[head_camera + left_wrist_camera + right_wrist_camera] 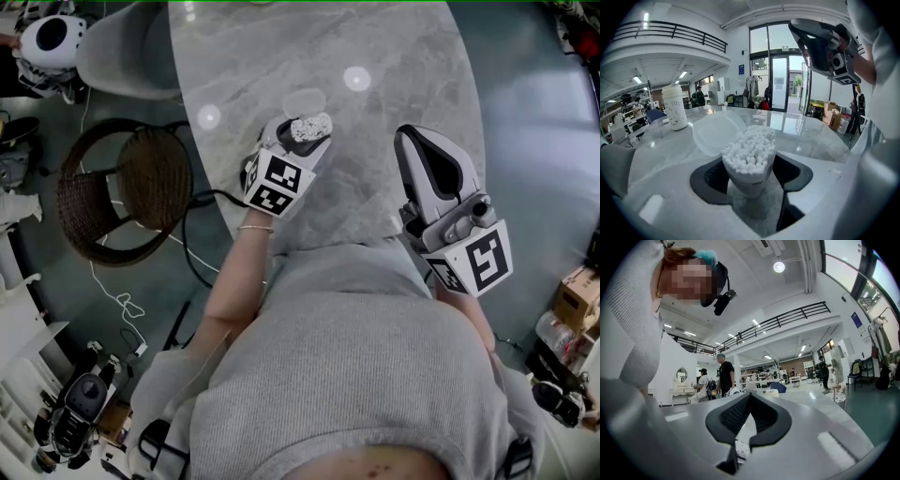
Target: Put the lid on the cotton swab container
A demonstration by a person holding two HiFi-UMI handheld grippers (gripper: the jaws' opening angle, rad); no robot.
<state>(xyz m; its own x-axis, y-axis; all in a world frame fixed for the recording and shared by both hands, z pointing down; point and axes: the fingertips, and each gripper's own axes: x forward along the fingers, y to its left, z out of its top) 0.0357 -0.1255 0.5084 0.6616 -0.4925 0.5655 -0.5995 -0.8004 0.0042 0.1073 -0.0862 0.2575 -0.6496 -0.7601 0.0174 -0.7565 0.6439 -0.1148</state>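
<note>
A clear cotton swab container (pixel 750 161), packed with white swabs, stands on the grey marble table (pixel 394 56). My left gripper (pixel 749 176) is shut on its lower body, with a black pad against each side. From the head view the container (pixel 311 127) shows at that gripper's (pixel 302 141) tip. The translucent round lid (pixel 715 133) lies flat on the table just beyond the container, and the lid (pixel 306 98) touches neither gripper. My right gripper (pixel 749 397) is shut and empty. It is held off the table to the right (pixel 409 141), pointing level.
A white cup (pixel 675 107) stands farther back on the table, to the left. A wicker chair (pixel 122 192) and a grey chair (pixel 127 47) stand by the table's left edge. People (pixel 725 373) are in the room far behind.
</note>
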